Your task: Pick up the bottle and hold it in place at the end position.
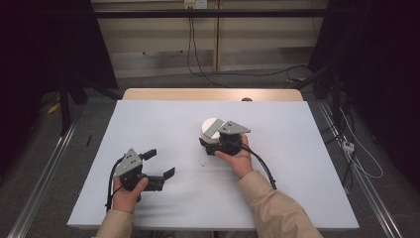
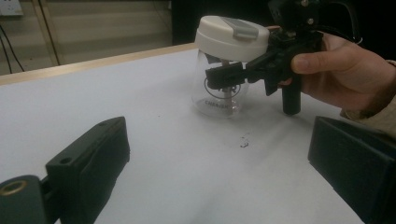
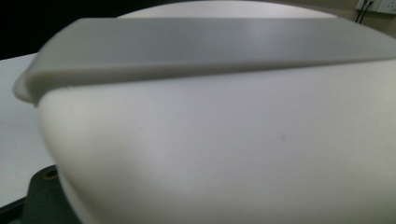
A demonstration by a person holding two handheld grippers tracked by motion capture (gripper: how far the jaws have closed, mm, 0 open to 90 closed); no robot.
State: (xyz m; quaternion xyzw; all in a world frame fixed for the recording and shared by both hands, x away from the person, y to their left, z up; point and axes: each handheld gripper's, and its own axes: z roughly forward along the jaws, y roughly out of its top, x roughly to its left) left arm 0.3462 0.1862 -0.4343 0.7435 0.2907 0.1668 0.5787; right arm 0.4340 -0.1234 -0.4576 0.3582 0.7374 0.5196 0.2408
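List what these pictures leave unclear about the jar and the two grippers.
- Jar print: left gripper view, too small and crossed by the right gripper jaw.
- Right gripper's far jaw: left gripper view, behind the jar.
- Jar body: right gripper view, hidden by the lid close to the camera.
- Jar body: high view, under the lid and gripper plate.
- Table speck: too small to identify.

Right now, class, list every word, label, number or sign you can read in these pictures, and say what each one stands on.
Dark print low on the clear jar, under a ring-shaped mark: a word that seems to begin "CH", the rest too blurred to read.
White lid with its grey strip: no lettering.
Grey plates on the left gripper and right gripper: no lettering.
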